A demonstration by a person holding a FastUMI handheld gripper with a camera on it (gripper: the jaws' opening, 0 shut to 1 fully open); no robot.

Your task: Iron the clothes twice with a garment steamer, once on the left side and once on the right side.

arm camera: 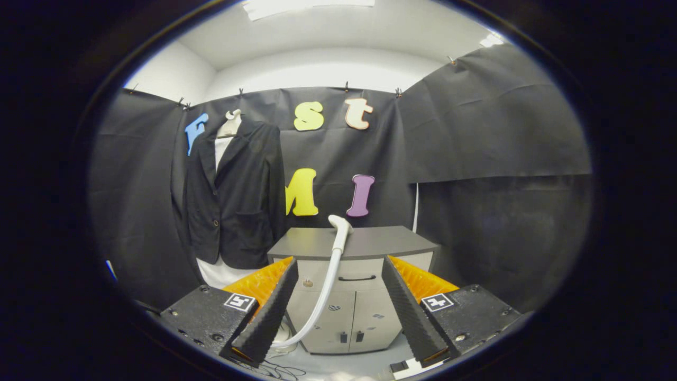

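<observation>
Steamer: your steamer head (340, 225) rests on the front edge of the cabinet's worktop (381, 241), straight ahead of your gripper and beyond its fingers.
Hose: you see its pale hose (322, 296) curve down from the head across the cabinet front toward the floor, passing between your two fingers and closer to the left one.
Jacket: your dark jacket (235, 196) hangs on a hanger against the booth wall, left of the cabinet and above it, over a white garment (222, 272) whose hem shows below.
Cabinet: your low pale cabinet (354, 312) has two doors and a dark handle above them.
Gripper: your gripper (338, 317) stands wide open, fingers well apart, holding nothing and touching nothing.
</observation>
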